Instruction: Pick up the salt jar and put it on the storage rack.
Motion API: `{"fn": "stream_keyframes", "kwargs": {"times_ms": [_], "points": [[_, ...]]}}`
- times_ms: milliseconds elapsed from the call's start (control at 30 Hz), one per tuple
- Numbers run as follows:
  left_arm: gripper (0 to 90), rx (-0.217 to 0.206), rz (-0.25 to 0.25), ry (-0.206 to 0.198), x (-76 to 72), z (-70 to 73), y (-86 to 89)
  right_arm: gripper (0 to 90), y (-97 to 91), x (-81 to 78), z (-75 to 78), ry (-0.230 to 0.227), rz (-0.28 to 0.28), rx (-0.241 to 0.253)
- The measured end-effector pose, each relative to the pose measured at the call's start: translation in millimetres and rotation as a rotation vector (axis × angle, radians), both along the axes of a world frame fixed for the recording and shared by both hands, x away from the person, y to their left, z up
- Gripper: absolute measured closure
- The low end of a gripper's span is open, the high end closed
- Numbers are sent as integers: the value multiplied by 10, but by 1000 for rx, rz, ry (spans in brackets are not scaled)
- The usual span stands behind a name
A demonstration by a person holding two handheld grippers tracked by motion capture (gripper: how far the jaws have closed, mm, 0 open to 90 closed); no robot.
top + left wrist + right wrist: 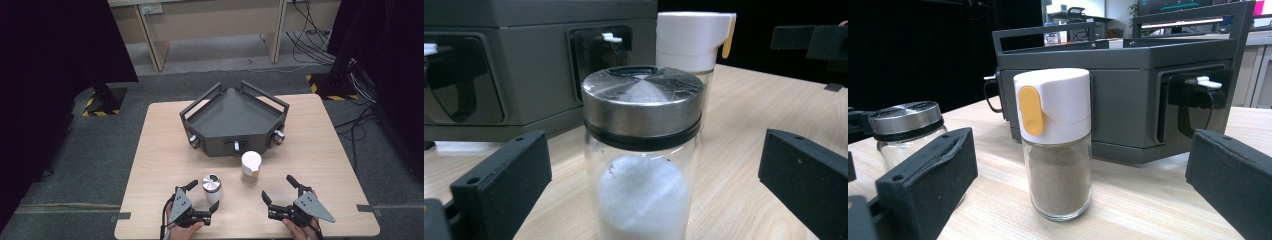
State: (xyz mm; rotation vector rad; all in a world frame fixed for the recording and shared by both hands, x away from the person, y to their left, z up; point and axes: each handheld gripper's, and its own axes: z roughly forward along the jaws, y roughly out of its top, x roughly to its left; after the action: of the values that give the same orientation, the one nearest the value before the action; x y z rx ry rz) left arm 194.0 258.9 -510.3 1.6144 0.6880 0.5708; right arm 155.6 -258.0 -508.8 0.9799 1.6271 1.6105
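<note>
Both grippers hover wide apart and empty at the bottom of the high view, the left gripper (200,196) framing the steel-lidded jar (212,187) and the right gripper (278,188) lined up on the white-capped shaker (250,165), so I'd say each wants to slide in level and close on glass below the lid. The jar, lower centre, holds white grains; the shaker, centre, has brown powder and a yellow tab, just before the dark tray (235,120).
</note>
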Motion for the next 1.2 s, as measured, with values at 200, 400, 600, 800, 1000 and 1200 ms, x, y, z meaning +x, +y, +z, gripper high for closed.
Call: {"fn": "stream_keyframes", "kwargs": {"times_ms": [200, 400, 600, 800, 1000, 1200], "points": [[0, 4, 2, 20, 49, 18, -52, 3, -4, -9, 5, -6, 1, 4], [1, 15, -1, 26, 122, 60, -93, 2, 3, 1, -5, 2, 5, 5], [13, 37, -5, 35, 169, 76, -143, 3, 3, -1, -4, 0, 5, 3], [63, 59, -8, 46, 218, 118, -186, 3, 9, -2, -4, 0, 8, 2], [148, 85, -3, 61, 249, 167, -222, 3, 5, -1, -5, 1, 4, 6], [296, 126, 13, 74, 249, 227, -250, 3, 7, -3, -3, 1, 4, 3]]}}
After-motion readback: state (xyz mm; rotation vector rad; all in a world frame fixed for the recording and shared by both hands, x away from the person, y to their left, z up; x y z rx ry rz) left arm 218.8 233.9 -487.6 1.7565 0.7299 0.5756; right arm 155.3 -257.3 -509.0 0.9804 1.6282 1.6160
